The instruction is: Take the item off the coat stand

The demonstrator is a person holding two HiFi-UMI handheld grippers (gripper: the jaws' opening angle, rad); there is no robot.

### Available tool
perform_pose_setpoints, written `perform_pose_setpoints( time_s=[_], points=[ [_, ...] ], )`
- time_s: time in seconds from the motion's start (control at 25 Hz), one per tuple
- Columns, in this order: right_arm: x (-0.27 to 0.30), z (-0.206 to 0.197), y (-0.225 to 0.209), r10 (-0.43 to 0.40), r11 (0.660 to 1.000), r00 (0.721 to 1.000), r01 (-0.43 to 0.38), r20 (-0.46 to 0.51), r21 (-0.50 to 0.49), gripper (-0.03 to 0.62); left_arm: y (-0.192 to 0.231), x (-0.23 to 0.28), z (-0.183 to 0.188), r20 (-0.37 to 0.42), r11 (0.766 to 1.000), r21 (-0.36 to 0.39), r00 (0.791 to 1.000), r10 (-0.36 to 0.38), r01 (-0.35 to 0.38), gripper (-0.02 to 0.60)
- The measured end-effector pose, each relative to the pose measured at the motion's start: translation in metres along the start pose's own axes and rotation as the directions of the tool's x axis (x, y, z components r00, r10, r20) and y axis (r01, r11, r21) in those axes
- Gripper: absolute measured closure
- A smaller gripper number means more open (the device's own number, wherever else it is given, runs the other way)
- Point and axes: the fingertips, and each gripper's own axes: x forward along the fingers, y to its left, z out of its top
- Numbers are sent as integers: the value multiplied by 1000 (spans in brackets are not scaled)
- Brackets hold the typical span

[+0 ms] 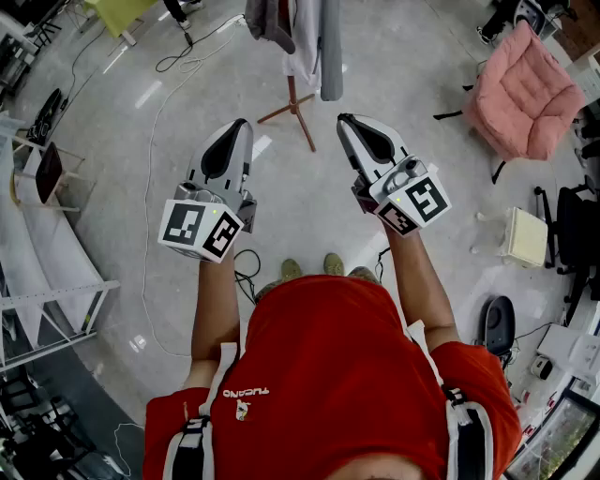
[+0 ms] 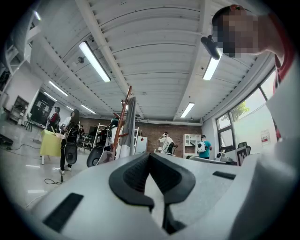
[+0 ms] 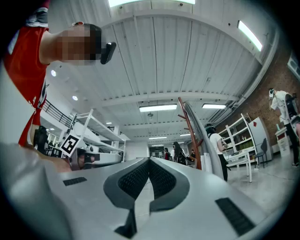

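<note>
A red-brown wooden coat stand [image 1: 296, 105] rises at the top middle of the head view. A long grey garment [image 1: 330, 47], a white one and a dark one [image 1: 270, 21] hang on it. My left gripper [image 1: 242, 123] and my right gripper [image 1: 343, 119] point toward it from either side, a short way off from its legs. Both are shut and hold nothing. The left gripper view has the stand [image 2: 123, 123] and grey garment [image 2: 131, 119] beyond my shut left gripper [image 2: 150, 154]. In the right gripper view the stand [image 3: 189, 133] is past my right gripper [image 3: 149, 160], to the right.
A pink cushioned chair [image 1: 525, 89] is at the upper right and a white box [image 1: 523, 236] at the right. White shelving [image 1: 47, 253] lines the left side. Cables [image 1: 187, 56] trail over the floor near the stand. Several people stand far off in both gripper views.
</note>
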Motion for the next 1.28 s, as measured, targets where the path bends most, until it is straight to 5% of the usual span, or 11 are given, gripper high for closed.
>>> perform_pose_setpoints(
  time_s=[0.92,1.28],
  points=[
    [53,-26,25,-45,999,998,44,-40,-22,571,76,-18,-6,10,998,-60,1000,-24,25,572],
    [73,-34,-12,-56,998,998,54,-35,-35,571,101,15,-8,14,999,-45,1000,-19,20,572]
  ],
)
